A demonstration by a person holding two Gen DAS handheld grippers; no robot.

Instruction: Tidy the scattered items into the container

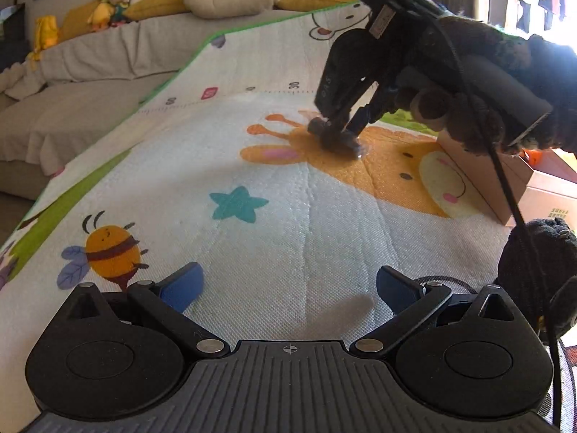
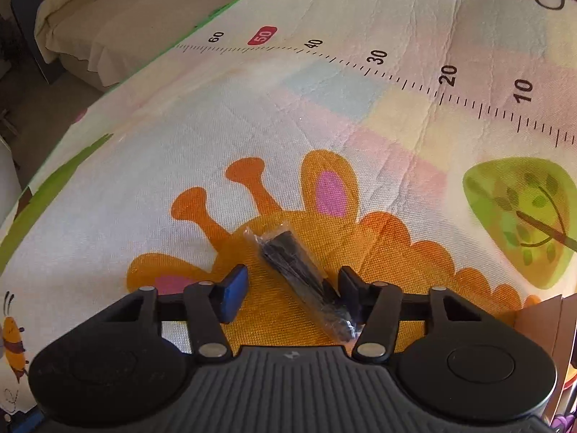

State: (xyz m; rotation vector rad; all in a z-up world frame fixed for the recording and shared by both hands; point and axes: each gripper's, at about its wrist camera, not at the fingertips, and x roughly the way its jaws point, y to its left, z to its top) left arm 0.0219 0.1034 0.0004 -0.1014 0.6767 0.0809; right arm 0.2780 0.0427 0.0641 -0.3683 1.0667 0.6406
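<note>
Small packet (image 2: 299, 274): black stick-like pieces in clear crinkly wrap (can't tell what exactly). It lies flat and slantwise on the orange giraffe print of the play mat (image 2: 144, 126), between the two fingers of my right claw (image 2: 294, 288), with a gap on the blue-pad side. Cardboard box (image 1: 479, 180): pale brown, top open, upright on the mat, near the packet, not touching.

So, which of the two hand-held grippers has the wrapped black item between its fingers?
The right hand-held gripper: the wrapped black item lies between its fingers. The left hand-held gripper, fingers wide apart, has only play mat between them.
</note>
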